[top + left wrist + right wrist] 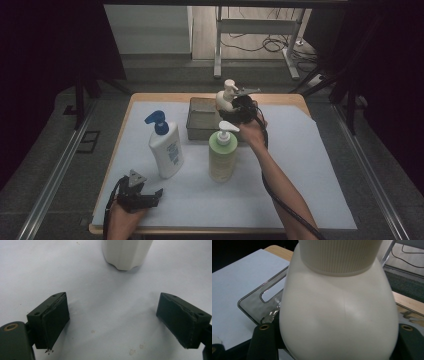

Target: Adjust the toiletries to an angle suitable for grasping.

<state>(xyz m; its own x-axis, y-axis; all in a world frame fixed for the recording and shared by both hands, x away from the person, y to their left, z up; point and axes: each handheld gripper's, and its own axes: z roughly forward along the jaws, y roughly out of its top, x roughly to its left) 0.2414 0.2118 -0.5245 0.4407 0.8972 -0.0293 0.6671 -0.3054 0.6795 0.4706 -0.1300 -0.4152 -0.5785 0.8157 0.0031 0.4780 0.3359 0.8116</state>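
Two bottles [166,147] on white sheet [310,165], wooden table [150,97].

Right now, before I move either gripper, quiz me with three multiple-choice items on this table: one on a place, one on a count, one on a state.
1. Where is the cream bottle that the right gripper holds?
A. over the grey tray
B. beside the left gripper
C. on the floor

2. How many pump bottles are in the high view?
A. two
B. three
C. five

3. How do the left gripper's jaws stand?
A. shut on the blue-capped bottle
B. shut on nothing
C. open

1 A: the right gripper view has the tray right behind the bottle.
2 B: cream, blue-capped and green bottle.
3 C: the left gripper view has bare sheet between the jaws.
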